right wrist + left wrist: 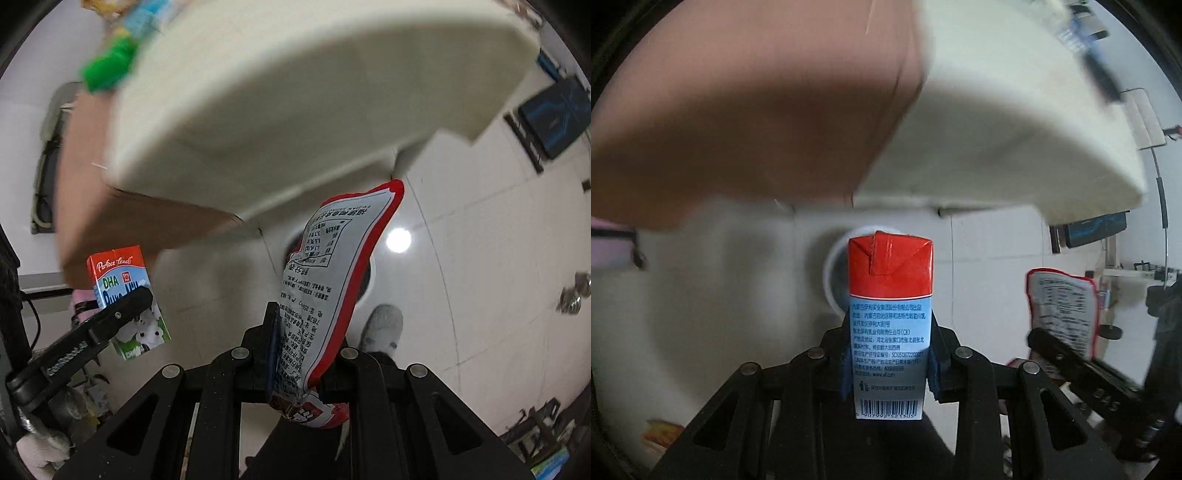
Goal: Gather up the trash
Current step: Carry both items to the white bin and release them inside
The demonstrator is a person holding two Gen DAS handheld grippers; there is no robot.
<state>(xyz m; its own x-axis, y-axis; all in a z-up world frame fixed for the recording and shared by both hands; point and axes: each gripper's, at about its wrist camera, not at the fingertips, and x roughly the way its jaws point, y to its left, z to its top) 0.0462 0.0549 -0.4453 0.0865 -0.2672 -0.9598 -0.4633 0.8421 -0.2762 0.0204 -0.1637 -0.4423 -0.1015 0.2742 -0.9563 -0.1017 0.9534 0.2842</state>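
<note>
In the left wrist view the left gripper pinches a small milk carton at the lower middle of the frame, its two fingers pressed against the carton's narrow sides. The carton stands upright, red at the top and pale blue below, with printed text and a barcode facing the camera. Just behind its red top, in the centre of the frame, shows the white rim of a round bin (mostly hidden by the carton). Across the upper half of the frame runs the pale edge of a table, with a brown cardboard box filling the upper left. At the right edge of the frame the snack bag appears, held by the other gripper.

In the right wrist view the right gripper is clamped on that snack bag, a white packet with red borders and printed text that rises from the lower middle toward the centre of the frame, leaning right. Behind the bag a round dark opening with a white rim is partly visible. At the left of the frame the milk carton shows its front face, with the finger of the left gripper crossing it. The table and the cardboard box take up the upper part, above a white tiled floor.
</note>
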